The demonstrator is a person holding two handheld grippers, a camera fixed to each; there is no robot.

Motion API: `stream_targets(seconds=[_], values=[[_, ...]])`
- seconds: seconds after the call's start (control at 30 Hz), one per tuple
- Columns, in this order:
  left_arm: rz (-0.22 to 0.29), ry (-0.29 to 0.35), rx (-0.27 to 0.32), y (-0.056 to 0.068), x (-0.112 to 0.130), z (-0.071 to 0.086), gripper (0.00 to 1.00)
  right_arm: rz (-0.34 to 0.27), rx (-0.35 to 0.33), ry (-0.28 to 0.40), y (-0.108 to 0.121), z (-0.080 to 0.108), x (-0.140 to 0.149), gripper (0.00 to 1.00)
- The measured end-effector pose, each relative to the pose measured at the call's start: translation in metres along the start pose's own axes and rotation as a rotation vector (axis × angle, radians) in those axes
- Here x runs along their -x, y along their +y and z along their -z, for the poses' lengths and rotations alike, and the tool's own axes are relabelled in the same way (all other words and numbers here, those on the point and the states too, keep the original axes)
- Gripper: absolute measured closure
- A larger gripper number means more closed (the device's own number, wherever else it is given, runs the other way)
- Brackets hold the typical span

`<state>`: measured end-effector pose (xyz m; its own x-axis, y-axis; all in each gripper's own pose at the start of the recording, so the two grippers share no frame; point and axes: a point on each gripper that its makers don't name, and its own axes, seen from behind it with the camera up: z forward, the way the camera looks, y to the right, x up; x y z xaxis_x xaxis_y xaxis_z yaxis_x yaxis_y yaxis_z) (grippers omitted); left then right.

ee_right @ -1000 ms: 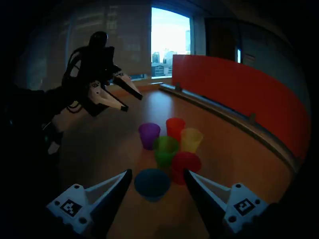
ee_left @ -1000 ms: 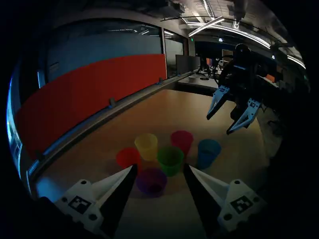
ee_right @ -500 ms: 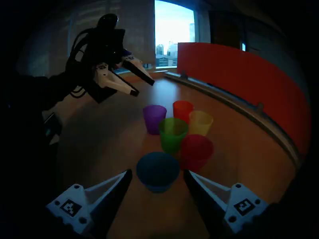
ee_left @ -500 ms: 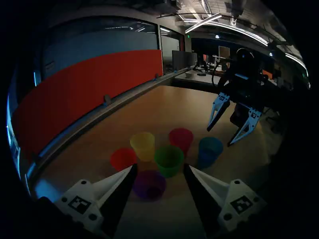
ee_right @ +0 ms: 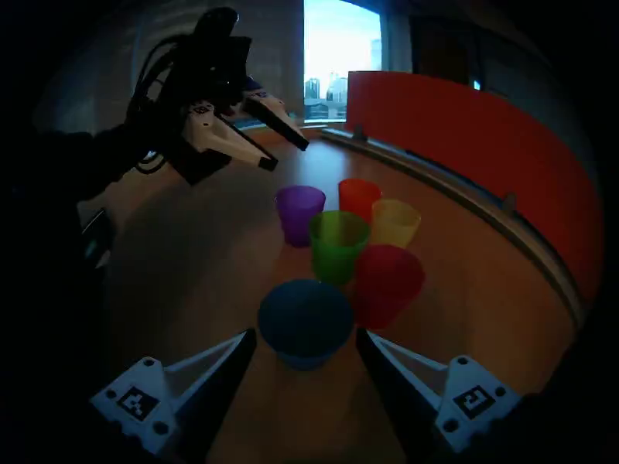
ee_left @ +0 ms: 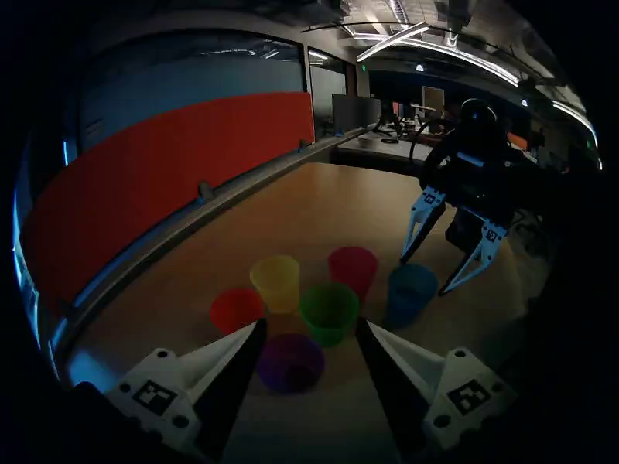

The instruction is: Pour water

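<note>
Plastic of the blue cup (ee_right: 304, 321), low centre between the spread fingers of the right tool (ee_right: 304, 334), looks light and thin: grip mid-wall, gently.

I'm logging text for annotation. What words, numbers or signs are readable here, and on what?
No readable words or numbers.
On the left gripper and right gripper: square black-and-white markers, patterns only, no letters.
The coloured cups: no print that I can make out.
</note>
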<state>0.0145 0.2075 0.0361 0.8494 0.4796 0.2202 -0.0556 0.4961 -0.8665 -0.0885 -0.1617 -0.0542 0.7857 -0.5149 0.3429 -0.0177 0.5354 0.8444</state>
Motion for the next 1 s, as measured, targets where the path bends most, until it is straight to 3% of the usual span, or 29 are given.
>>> stream_targets(seconds=[0.73, 1.0], values=[[-0.021, -0.022, 0.014, 0.001, 0.005, -0.015, 0.16, 0.013, -0.021, 0.012, 0.001, -0.029, -0.001, 0.01], [-0.025, -0.030, 0.023, 0.004, 0.007, -0.020, 0.16, 0.017, -0.027, 0.029, 0.000, -0.032, -0.001, 0.07]])
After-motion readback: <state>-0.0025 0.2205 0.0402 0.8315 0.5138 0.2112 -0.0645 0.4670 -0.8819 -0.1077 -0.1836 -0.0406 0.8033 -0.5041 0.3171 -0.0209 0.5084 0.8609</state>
